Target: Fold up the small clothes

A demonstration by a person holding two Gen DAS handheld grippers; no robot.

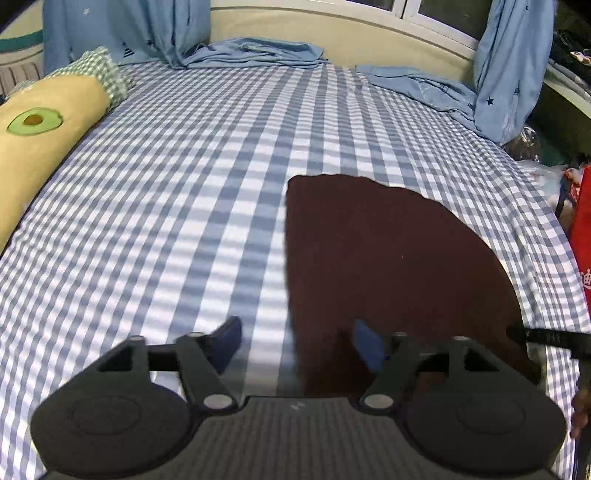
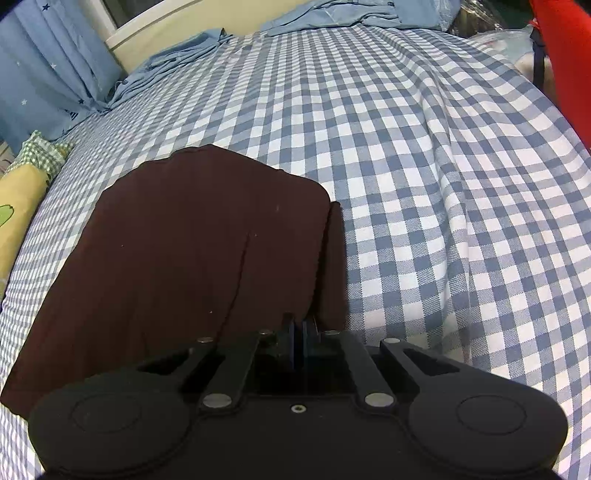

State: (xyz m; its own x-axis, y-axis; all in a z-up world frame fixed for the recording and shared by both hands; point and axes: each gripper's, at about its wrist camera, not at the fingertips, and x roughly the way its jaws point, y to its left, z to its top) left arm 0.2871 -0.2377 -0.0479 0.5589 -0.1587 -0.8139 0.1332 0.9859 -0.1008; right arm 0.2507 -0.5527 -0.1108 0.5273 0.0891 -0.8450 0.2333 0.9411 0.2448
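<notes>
**Left hand-held gripper released beside the dark garment, right one clamped at its near edge**

Left hand-held gripper (image 1: 297, 345) hung with its jaws spread wide and nothing between them, straddling the left border of the dark maroon garment (image 1: 388, 266); one blue pad sat over the checked sheet, the other over the cloth, neither pressing on it. We judged it free for the next fold. Right hand-held gripper (image 2: 298, 345) was clenched, pads together at the near edge of the garment, where a narrow under-layer peeked out on the right; whether a pinch of cloth sat between the pads we could not tell.

We took the scene from the largest thing down. First the bed (image 1: 166, 221), covered in a blue-and-white checked sheet, flat on the left and rucked into long creases on the right. Blue curtains (image 1: 122, 26) hung behind it under a window, with loose light-blue fabric (image 1: 255, 51) heaped at the far edge. A long yellow bolster pillow (image 1: 44, 125) lay along the left side, well apart from the work.

Then the garment itself: already folded into a flat slab, its long axis running away from us, lying ahead and to the right of the left tool and directly ahead of the right one. We reckoned the right hand nearer to it, so the coming fold seemed likely to carry the near edge toward the far one.
</notes>
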